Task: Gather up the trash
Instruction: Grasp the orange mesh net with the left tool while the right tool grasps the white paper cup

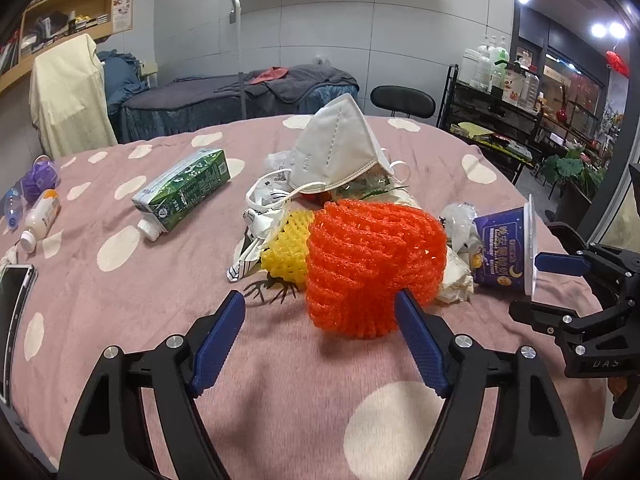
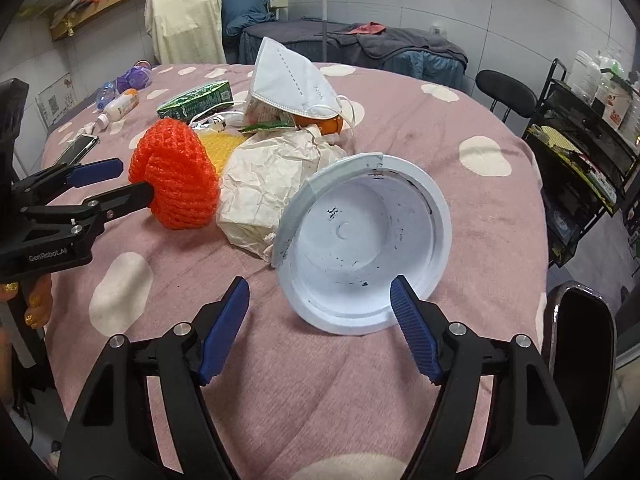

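Two grippers work the table: left gripper [image 1: 320, 312], fingers parted, right pad touching the orange foam net [image 1: 372, 264]; right gripper [image 2: 320, 300], fingers apart at the tipped white cup [image 2: 360, 240]. Behind the net, crumpled paper [image 2: 264, 184], then a face mask [image 1: 336, 148].

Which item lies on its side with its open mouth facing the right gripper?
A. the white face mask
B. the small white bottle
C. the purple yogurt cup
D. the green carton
C: the purple yogurt cup lies tipped over on the pink spotted cloth, its empty white inside turned toward the right gripper, whose open fingers reach its rim.
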Available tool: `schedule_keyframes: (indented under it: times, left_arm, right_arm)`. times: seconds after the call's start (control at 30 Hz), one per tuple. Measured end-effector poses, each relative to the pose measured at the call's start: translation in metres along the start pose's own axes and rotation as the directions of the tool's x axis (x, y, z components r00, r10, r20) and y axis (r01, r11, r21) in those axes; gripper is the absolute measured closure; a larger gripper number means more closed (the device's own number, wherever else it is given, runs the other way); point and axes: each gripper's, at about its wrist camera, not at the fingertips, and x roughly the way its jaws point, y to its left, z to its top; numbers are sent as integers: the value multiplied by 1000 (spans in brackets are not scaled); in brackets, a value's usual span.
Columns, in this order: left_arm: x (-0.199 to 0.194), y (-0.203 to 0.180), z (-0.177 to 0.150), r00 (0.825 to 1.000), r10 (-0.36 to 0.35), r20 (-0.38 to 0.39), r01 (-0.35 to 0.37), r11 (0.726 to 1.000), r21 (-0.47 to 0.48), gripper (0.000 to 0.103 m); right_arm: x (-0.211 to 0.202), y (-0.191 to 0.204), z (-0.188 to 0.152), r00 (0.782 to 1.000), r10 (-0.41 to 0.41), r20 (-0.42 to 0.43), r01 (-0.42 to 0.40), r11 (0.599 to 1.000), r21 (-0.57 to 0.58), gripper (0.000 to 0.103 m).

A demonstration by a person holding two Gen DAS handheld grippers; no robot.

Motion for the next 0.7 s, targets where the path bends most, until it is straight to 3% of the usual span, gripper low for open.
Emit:
schedule_keyframes:
  times: [0.17, 0.23, 0.27, 0.33, 0.7]
  left_arm:
    - [11, 4, 6, 996, -89, -22, 88, 995, -39, 53]
    - [15, 3, 8, 993, -115, -26, 114, 992, -48, 66]
    - [15, 3, 7, 991, -135, -26, 133, 990, -56, 78]
    - [14, 1, 7, 990, -138, -17, 137, 989, -60, 89]
    - [-21, -8, 3, 990, -123, 71, 128, 990, -62, 92]
  right_arm:
    - [17, 1, 6, 999, 18, -31, -20, 999, -43, 58]
    - [20, 3, 7, 999, 26, -32, -28, 998, -63, 71]
    - [20, 3, 7, 999, 23, -28, -25, 997, -71, 81]
    - [20, 3, 7, 1000, 19, -17, -20, 997, -74, 84]
    - [-7, -4, 1, 996, 42, 73, -40, 999, -34, 93]
